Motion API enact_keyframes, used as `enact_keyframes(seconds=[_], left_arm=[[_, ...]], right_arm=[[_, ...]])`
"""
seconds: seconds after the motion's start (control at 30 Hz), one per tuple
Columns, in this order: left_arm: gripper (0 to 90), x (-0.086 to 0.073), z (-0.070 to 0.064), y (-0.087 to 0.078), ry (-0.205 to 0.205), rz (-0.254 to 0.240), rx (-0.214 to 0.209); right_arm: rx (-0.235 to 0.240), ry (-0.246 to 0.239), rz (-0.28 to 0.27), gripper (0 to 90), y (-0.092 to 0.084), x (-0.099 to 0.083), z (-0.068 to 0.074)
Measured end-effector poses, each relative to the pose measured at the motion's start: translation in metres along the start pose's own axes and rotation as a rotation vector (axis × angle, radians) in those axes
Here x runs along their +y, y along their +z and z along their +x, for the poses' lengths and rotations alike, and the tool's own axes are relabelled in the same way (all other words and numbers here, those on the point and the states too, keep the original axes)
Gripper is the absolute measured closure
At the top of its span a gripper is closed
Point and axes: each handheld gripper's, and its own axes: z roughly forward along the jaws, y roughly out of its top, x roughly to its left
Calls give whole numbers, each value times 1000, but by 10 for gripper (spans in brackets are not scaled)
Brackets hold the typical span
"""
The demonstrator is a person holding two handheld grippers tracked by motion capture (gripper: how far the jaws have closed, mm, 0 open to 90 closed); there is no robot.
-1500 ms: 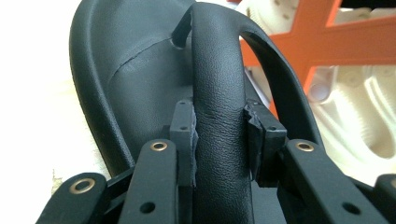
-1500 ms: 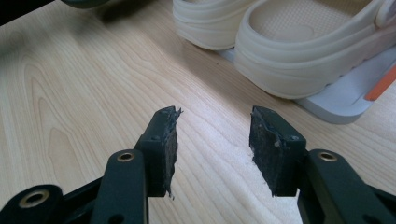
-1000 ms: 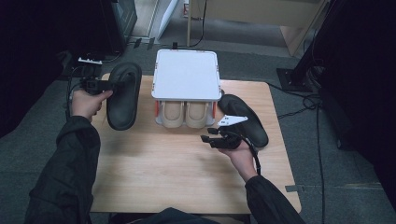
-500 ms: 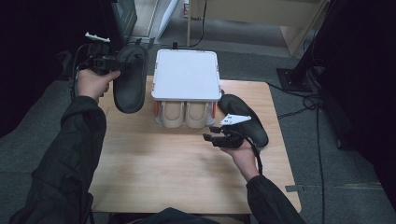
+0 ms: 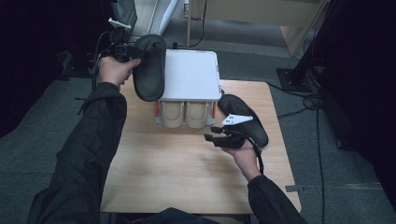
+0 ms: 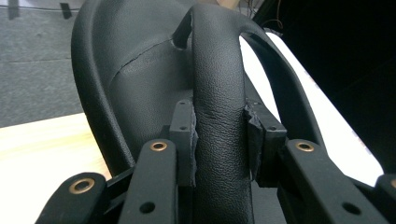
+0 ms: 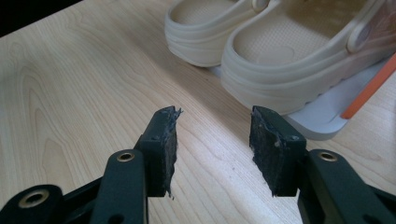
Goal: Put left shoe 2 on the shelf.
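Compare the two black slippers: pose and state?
The left slipper is lifted off the table, its strap clamped in the left gripper, overlapping the white rack. The right slipper lies flat on the table, ungripped; the right gripper is open beside it. Both are black, same style.

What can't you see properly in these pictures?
- High view: the toes of the beige clogs, under the white rack's top.
- Left gripper view: the black shoe's front, cut off by the top edge.
- High view: the other black shoe's inside; too dark.
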Motion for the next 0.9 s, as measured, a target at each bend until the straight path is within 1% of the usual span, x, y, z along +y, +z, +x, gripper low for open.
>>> enact_keyframes(seconds=[0.07,0.3,0.5,0.53,0.67,0.77,0.83,0.9], left_arm=[[681,3,-5,6,-2,1,-2],[681,11,-24,26,5,6,-33],[681,14,-34,45,21,29,-28],[680,14,-35,48,25,36,-29],[680,13,-38,61,18,55,-47],[680,10,-36,70,12,68,-47],[680,8,-32,75,-3,78,-45],[679,6,-28,79,-25,81,-63]], right_arm=[[1,0,-1,519,0,0,0],[-1,9,-1,520,-2,-1,0],[-11,9,-1,519,-6,-4,0],[-14,10,-3,520,-7,-5,0],[-25,10,-4,519,-11,-8,0],[-33,14,-3,520,-14,-10,0],[-39,16,-2,519,-15,-12,0],[-43,15,-4,520,-17,-13,-1]])
